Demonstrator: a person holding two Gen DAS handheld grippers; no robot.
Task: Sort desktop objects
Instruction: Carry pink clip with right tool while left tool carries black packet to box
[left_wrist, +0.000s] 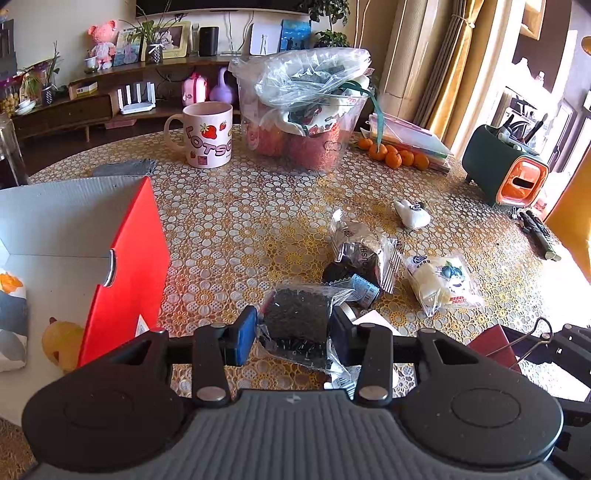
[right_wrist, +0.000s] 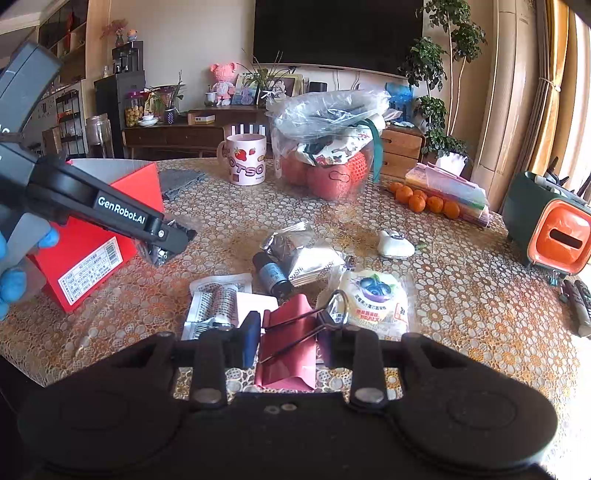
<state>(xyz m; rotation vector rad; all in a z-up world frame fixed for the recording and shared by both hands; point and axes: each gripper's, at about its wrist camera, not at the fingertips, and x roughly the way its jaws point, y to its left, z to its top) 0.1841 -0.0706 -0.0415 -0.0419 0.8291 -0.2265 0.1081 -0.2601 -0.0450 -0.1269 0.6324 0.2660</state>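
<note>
My left gripper (left_wrist: 293, 334) is shut on a clear bag of small dark pieces (left_wrist: 297, 319) and holds it above the table, beside the open red box (left_wrist: 125, 266). In the right wrist view the left gripper (right_wrist: 166, 245) hangs by the red box (right_wrist: 92, 254) with the bag in it. My right gripper (right_wrist: 291, 339) is shut on a dark red binder clip (right_wrist: 291, 339) low over the table. On the table lie a blueberry snack packet (right_wrist: 376, 299), a small dark bottle (right_wrist: 273, 277), a silvery packet (right_wrist: 303, 254) and a white sachet (right_wrist: 218, 302).
A pink strawberry mug (right_wrist: 245, 158), a plastic tub of bagged goods (right_wrist: 328, 147), several oranges (right_wrist: 424, 201), a green and orange holder (right_wrist: 550, 229), a white figurine (right_wrist: 395, 243) and pens (right_wrist: 580, 306) stand around. The box holds a yellow duck (left_wrist: 61, 343).
</note>
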